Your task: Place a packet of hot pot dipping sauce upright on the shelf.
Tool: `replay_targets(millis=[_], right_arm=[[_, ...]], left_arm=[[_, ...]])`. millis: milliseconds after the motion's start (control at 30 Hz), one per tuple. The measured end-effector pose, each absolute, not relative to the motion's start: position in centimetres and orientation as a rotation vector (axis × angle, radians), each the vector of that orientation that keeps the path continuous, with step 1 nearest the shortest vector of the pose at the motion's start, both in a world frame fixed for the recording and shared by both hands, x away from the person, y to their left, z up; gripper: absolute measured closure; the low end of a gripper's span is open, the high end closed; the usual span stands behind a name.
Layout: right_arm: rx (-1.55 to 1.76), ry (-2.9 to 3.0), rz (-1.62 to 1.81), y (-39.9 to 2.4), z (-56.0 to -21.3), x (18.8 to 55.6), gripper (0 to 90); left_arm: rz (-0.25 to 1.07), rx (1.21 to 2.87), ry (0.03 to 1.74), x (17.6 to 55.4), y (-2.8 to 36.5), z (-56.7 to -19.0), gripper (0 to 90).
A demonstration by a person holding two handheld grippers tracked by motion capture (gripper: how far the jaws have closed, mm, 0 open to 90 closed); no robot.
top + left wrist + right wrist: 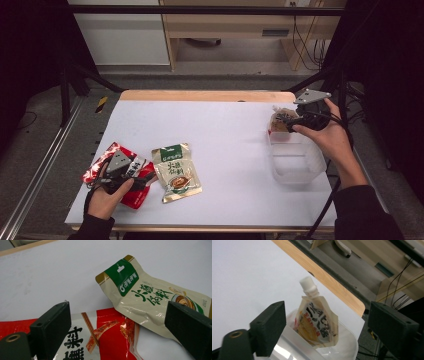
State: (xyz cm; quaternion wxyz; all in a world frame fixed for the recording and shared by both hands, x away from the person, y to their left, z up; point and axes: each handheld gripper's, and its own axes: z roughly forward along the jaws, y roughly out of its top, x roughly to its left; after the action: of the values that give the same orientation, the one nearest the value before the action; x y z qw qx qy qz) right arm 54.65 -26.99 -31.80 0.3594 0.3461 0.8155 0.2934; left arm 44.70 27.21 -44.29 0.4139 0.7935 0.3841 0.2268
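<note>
In the clear plastic tub (295, 162) at the desk's (225, 125) right edge, the soft, light spouted pouch (318, 322) leans upright, free between the right gripper's (327, 327) wide jaws, its stiff cap (308, 286) probably the surest hold; the left gripper's (120, 332) jaws gape, empty, over a red sachet (105, 340).

Black two-jaw grippers: left gripper (134, 176), right gripper (283, 120). Blocky matte jaws, brass-ringed screw hole at base, grey three-cornered top plates, black trailing cables. Dark long sleeves (361, 212).
</note>
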Motion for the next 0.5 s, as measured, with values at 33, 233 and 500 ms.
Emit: replay_targets(millis=[33, 233, 500], right_arm=[[0.893, 2.103, 0.757, -27.0, -31.8, 54.7, 12.5], [0.844, 2.099, 0.829, -23.2, -31.6, 51.5, 11.9], [0.767, 2.129, 0.898, -18.5, -32.6, 49.5, 12.8]], left_arm=[[0.569, 1.994, 0.969, 44.7, 27.2, -44.3, 6.9], [0.565, 2.004, 0.952, 44.7, 27.1, -44.3, 6.8], [0.555, 1.994, 0.932, 44.6, 27.1, -44.2, 6.3]])
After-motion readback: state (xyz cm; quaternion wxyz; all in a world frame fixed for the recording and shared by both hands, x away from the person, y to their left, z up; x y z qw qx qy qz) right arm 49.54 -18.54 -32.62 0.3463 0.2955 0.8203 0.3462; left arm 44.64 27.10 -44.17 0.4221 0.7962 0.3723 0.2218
